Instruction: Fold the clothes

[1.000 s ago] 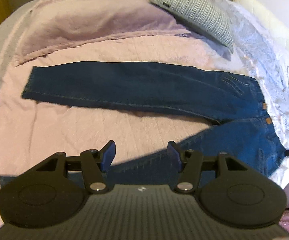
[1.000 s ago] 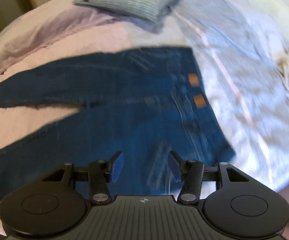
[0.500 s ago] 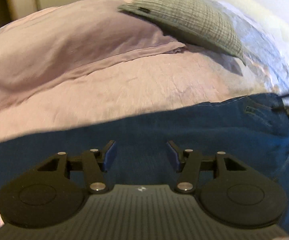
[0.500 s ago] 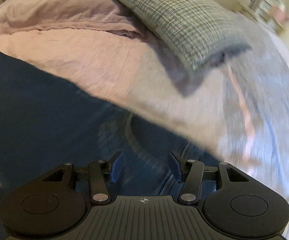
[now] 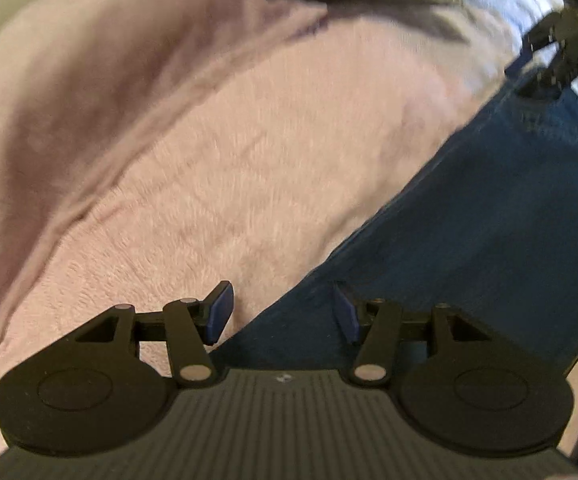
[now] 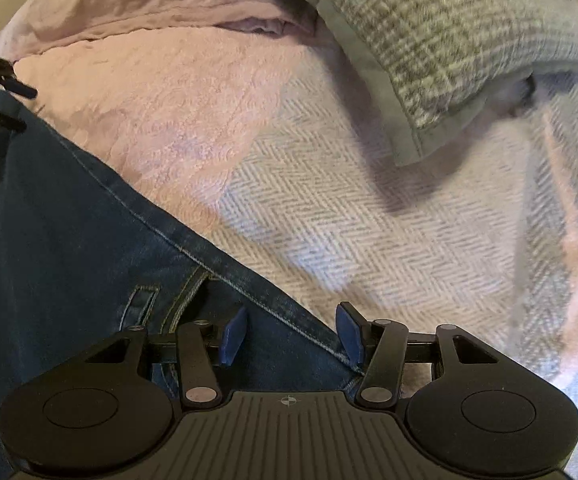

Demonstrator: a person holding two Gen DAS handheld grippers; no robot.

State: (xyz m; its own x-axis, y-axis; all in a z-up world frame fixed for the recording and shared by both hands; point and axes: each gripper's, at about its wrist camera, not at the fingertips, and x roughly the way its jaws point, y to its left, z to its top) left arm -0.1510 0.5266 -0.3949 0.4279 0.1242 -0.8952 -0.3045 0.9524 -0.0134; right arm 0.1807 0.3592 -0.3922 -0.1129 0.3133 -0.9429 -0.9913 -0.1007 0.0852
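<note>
Bedding first: pink textured bedspread (image 5: pixel 249 168) under a crumpled mauve quilt (image 5: pixel 69 92), meeting a grey-and-white herringbone blanket (image 6: pixel 389 220) towards the right-hand side. Spread flat across both, dark blue denim jeans (image 5: pixel 489 232), far edge running on a slant through both wrist views. Beyond, a grey checked pillow (image 6: pixel 469 32) lying over the quilt's edge. Black two-finger tongs low over that far denim edge, well apart along it: left gripper (image 5: pixel 281 314) further down the cloth, right gripper (image 6: pixel 291 338) at the end with a stitched belt loop (image 6: pixel 139 304). Jaws of each standing wide, nothing pinched. Fits equally a grip about to be taken and one just let go; not to be settled from this moment. Best handling either way, by judgement: keep the two ends level, the denim edge straight between them, bedding clear of the jaws. Left side: denim edge passing between the blue tips, right pad (image 5: pixel 345 316) over jeans, left pad (image 5: pixel 219 312) over bare bedspread. Right side mirrored: stitched side seam (image 6: pixel 193 256) crossing the gap, left pad there over denim, right pad at the very edge, herringbone weave just past it.
</note>
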